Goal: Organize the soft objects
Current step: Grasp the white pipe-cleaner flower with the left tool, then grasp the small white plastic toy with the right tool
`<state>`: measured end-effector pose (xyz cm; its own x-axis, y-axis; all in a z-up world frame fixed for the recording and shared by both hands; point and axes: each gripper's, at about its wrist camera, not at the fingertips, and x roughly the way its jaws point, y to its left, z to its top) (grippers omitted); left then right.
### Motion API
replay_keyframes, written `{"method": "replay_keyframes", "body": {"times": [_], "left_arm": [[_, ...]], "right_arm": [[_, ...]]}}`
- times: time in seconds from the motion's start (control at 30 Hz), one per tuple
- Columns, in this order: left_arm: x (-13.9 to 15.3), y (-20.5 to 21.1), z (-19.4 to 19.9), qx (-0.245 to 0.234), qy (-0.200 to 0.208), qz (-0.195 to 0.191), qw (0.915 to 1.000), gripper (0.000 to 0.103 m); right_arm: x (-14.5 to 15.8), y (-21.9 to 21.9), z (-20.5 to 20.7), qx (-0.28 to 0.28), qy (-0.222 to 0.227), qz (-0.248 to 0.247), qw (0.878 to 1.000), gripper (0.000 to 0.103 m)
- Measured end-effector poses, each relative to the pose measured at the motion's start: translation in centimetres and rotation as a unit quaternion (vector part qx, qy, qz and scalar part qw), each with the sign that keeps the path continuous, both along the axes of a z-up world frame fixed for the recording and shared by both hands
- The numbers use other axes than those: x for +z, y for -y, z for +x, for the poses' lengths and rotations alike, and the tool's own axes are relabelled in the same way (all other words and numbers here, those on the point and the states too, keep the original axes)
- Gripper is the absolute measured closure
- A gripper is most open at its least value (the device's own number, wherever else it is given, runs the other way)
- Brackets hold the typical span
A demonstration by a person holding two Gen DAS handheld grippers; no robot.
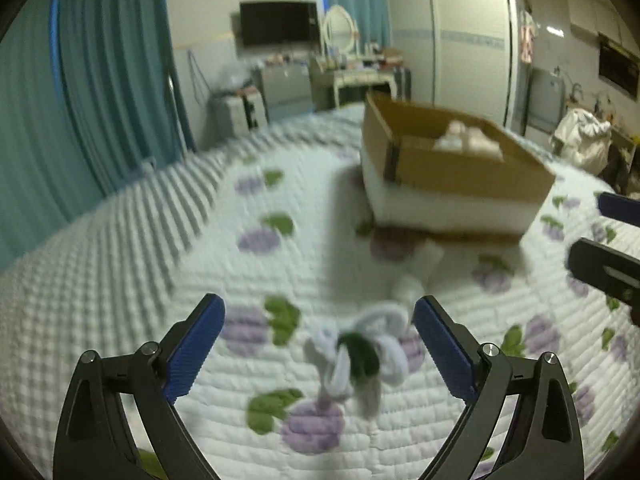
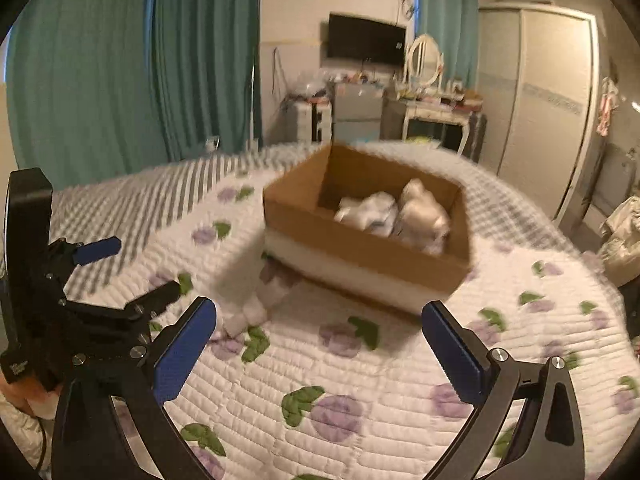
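A white and dark green bundle of socks (image 1: 360,354) lies on the quilted bedspread (image 1: 168,280), between the open blue fingers of my left gripper (image 1: 319,314), which hovers just over it. A cardboard box (image 1: 452,168) stands further back and holds pale soft items (image 1: 468,142); in the right wrist view the box (image 2: 360,256) shows two pale bundles (image 2: 394,212) inside. A small white rolled item (image 2: 260,304) lies in front of the box. My right gripper (image 2: 319,316) is open and empty above the bedspread. The left gripper (image 2: 120,268) shows at the left of that view.
The bed's flowered quilt (image 2: 340,400) fills the foreground. Teal curtains (image 2: 120,72) hang at the left. A television (image 2: 366,42), a dressing table (image 2: 432,112) and a wardrobe (image 2: 536,100) stand at the back. A white bag (image 1: 582,140) sits at the far right.
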<state>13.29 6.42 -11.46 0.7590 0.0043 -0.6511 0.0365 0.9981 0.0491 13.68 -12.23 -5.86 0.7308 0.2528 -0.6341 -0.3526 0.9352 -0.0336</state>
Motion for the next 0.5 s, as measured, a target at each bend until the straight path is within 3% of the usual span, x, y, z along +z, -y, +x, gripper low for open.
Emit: {"method": "replay_keyframes", "body": {"times": [0.17,0.23,0.33,0.37,0.4,0.5], "left_arm": [[-3.6,-0.1,0.9,-0.026,-0.055,-0.040,0.9974,0.007],[-4.2,-0.2,1.0,-0.026,-0.067,-0.046,0.9964,0.019],[-4.8,0.1,1.5,-0.032,-0.079,-0.050,0.9951,0.024],[-5.0,0.1,1.6,-0.035,-0.080,-0.051,0.9949,0.030],[-5.2,0.2,1.8,-0.038,-0.084,-0.052,0.9944,0.044],[-5.2,0.0,1.8,-0.045,-0.088,-0.069,0.9927,0.054]], "right_arm": [[-4.2,-1.1,2.3,0.002,-0.037,0.001,0.999,0.000],[-5.4,-1.1,2.9,0.002,-0.050,0.004,0.999,0.000],[-6.7,-0.8,3.4,-0.002,-0.064,0.006,0.998,0.000],[-6.9,-0.8,3.4,-0.003,-0.068,0.007,0.998,0.000],[-7.2,-0.7,3.4,-0.004,-0.071,0.009,0.997,0.000],[-7.6,-0.4,3.1,-0.006,-0.074,0.005,0.997,0.000]]}}
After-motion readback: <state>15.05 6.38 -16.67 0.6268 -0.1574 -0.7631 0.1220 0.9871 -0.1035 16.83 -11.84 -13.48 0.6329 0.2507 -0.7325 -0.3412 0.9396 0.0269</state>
